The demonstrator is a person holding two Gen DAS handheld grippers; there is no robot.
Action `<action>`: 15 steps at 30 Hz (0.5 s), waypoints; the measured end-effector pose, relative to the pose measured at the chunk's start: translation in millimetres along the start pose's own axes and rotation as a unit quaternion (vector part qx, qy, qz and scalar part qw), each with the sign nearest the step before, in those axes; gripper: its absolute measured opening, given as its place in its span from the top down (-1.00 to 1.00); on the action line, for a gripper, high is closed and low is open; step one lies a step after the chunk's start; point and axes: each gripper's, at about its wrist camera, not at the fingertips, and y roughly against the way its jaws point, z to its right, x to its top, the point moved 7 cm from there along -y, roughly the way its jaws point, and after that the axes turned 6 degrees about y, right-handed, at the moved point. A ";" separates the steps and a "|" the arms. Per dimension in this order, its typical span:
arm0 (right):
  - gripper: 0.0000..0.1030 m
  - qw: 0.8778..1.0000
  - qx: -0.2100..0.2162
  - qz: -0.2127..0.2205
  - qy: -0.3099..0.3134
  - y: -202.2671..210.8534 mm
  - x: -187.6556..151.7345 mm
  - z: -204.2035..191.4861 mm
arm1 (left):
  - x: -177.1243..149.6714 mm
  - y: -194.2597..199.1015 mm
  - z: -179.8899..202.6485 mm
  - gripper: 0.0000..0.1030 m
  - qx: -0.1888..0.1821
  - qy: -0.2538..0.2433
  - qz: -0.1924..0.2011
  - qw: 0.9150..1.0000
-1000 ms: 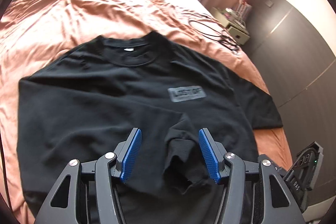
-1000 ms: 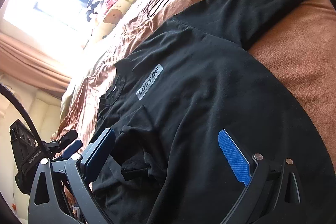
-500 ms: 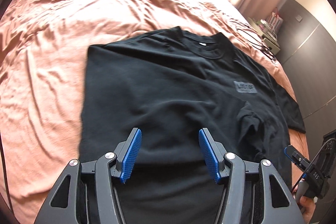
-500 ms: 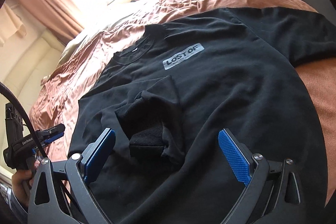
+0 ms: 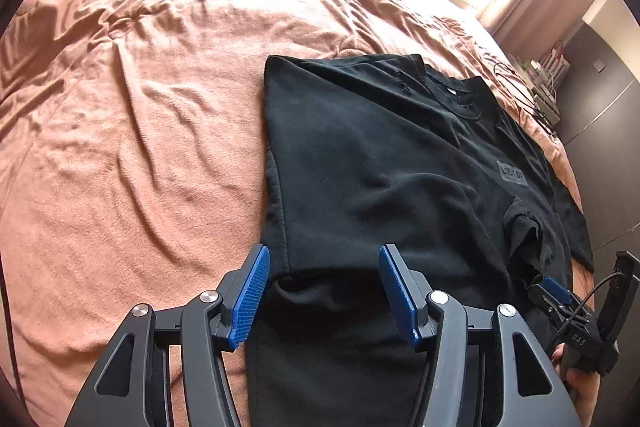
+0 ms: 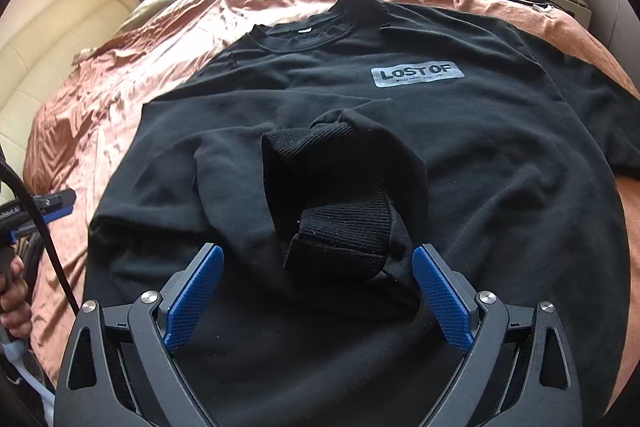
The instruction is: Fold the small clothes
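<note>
I see my left gripper (image 5: 324, 293) with jaws apart over the black sweatshirt's (image 5: 380, 155) folded edge. My right gripper (image 6: 316, 301) gapes around its bunched cuff (image 6: 344, 227), gripping nothing.

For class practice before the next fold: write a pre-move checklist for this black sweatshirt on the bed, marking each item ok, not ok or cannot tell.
1. Left tongs open, nothing gripped: ok.
2. Right tongs open, nothing gripped: ok.
3. Black sweatshirt spread front-up, grey label showing: ok.
4. Folded-in sleeve lying flat: not ok, its cuff is bunched.
5. Other sleeve folded in: not ok, spread outward.
6. Bottom hem straight: cannot tell, hidden behind the tongs.
</note>
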 end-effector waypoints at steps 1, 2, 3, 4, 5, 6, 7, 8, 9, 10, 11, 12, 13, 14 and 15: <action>-0.85 1.000 -0.009 -0.006 0.004 -3.6 -0.7 -0.1 | -1.0 0.0 -2.1 -0.14 0.001 0.002 -0.001 1.000; -0.83 1.000 -0.013 -0.011 0.006 -6.5 -1.3 0.3 | -1.6 0.4 -4.3 -0.14 0.001 0.003 -0.001 1.000; -0.64 1.000 -0.015 -0.015 0.006 -8.7 -1.7 0.8 | -1.9 0.1 -4.7 -0.14 0.002 0.005 -0.001 1.000; -0.34 1.000 -0.018 -0.021 0.003 -11.5 -1.9 2.3 | -2.1 0.3 -4.7 -0.14 0.002 0.006 -0.001 1.000; -0.20 1.000 -0.020 -0.024 -0.001 -13.3 -2.0 5.1 | -2.0 0.5 -4.6 -0.14 0.002 0.007 0.001 1.000; 0.05 0.999 -0.021 -0.024 -0.008 -14.0 -1.9 9.4 | -1.9 0.4 -3.7 -0.14 0.002 0.007 0.001 1.000; 0.33 0.999 -0.022 -0.022 -0.016 -14.1 -1.2 13.4 | -1.7 0.4 -1.7 -0.14 0.002 0.006 0.001 1.000; 0.43 0.999 -0.024 -0.017 -0.030 -11.8 -0.5 19.3 | -1.8 0.6 0.3 -0.14 0.001 0.004 0.001 1.000; 0.60 0.999 -0.017 -0.009 -0.047 -8.9 1.2 25.3 | -1.6 0.4 3.1 -0.14 0.001 0.002 0.001 1.000; 0.64 0.998 -0.008 0.002 -0.066 -4.7 2.4 31.9 | -1.4 0.4 5.6 -0.14 0.001 -0.001 0.001 1.000; 0.65 0.996 -0.001 0.012 -0.086 -0.3 3.4 38.9 | -0.9 0.1 8.6 -0.14 0.002 -0.004 0.001 1.000; 0.67 0.994 0.004 0.020 -0.105 3.6 2.3 47.4 | -0.4 0.0 10.8 -0.14 0.003 -0.007 0.002 1.000; 0.67 0.992 0.006 0.027 -0.126 7.0 0.7 56.1 | 0.5 -0.3 13.0 -0.14 0.003 -0.008 0.002 1.000; 0.67 0.989 0.007 0.033 -0.147 9.8 -1.9 64.7 | 1.3 -0.7 15.0 -0.14 0.003 -0.010 0.002 1.000; 0.67 0.985 0.009 0.037 -0.167 11.8 -4.7 72.7 | 2.1 -1.3 16.9 -0.14 0.004 -0.010 0.002 1.000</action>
